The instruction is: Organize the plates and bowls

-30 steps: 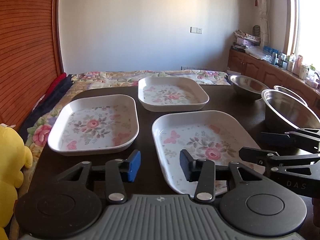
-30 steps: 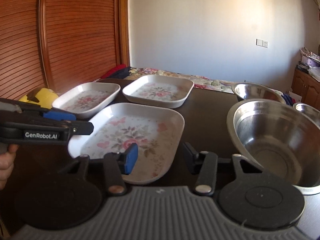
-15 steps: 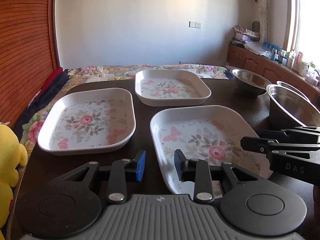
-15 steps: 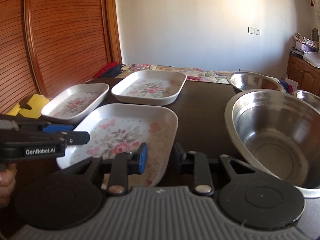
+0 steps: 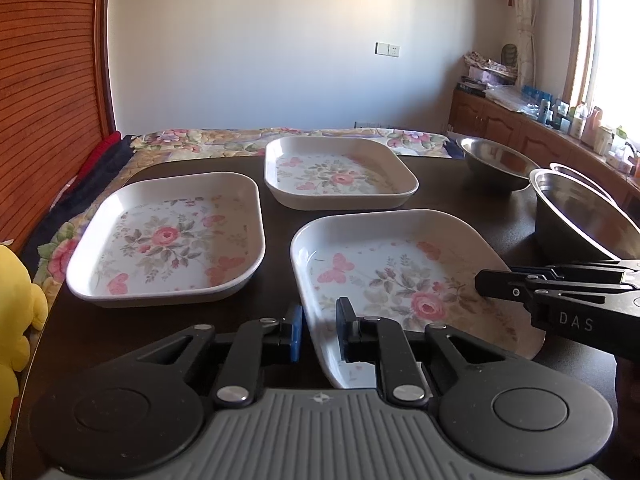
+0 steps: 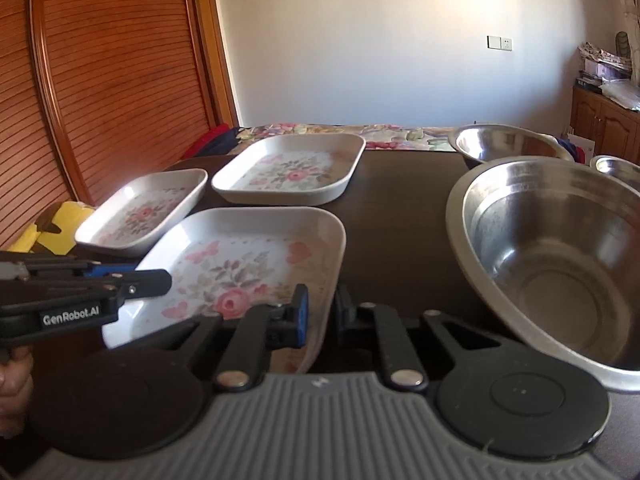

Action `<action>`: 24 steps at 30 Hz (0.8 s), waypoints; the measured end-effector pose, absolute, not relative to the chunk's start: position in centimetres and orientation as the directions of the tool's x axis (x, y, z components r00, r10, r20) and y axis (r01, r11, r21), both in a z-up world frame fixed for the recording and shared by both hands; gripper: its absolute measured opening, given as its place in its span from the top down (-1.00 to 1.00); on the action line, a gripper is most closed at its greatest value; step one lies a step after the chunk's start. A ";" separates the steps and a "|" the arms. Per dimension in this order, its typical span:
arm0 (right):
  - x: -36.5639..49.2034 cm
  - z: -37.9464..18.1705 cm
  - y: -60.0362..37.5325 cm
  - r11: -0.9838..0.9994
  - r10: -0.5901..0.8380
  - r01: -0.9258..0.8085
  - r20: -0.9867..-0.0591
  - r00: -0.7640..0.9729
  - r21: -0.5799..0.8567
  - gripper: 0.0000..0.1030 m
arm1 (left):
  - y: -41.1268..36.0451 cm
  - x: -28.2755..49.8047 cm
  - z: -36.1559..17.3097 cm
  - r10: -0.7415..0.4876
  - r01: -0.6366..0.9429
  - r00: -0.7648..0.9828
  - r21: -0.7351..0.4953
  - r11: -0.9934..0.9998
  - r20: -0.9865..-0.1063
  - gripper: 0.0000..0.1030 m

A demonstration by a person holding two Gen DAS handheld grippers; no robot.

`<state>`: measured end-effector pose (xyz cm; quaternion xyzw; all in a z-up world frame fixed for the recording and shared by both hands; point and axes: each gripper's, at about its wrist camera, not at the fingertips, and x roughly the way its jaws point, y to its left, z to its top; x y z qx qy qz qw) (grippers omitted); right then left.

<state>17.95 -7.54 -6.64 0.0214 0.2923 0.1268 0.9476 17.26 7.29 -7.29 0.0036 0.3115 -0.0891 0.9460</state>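
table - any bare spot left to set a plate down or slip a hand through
The widest bare table strip runs between the near plate and the big steel bowl, up to the far plate. Narrow gaps only between the three plates, including the left plate. The bowls crowd the right side.

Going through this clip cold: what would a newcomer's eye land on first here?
Probably the nearest floral plate, gripped from both sides: the left gripper is shut on its near left rim and the right gripper on its near right rim, both having just closed. Behind it on the dark table lie two matching floral plates. To the right stands a large steel bowl, shining in sunlight.
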 end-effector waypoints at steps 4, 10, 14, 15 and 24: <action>17.9 -6.6 -7.7 0.964 0.266 -0.233 -0.551 0.791 0.132 0.72 | 7.5 16.8 -7.2 -0.166 0.163 0.785 -0.060 0.985 -0.597 0.64; 17.0 -6.1 -7.9 0.955 0.297 -0.250 -0.538 0.789 0.160 0.72 | 7.6 15.2 -6.4 -0.165 0.157 0.795 -0.064 0.985 -0.583 0.64; 16.0 -5.8 -8.3 0.949 0.316 -0.259 -0.523 0.792 0.181 0.72 | 7.5 13.6 -6.0 -0.166 0.157 0.803 -0.065 0.985 -0.572 0.64; 15.7 -5.8 -8.4 0.948 0.319 -0.261 -0.519 0.793 0.185 0.72 | 7.5 13.3 -6.0 -0.167 0.157 0.804 -0.067 0.985 -0.571 0.64; 12.6 -5.6 -8.7 0.947 0.322 -0.264 -0.488 0.811 0.185 0.72 | 6.9 9.9 -6.0 -0.164 0.155 0.810 -0.064 0.986 -0.563 0.64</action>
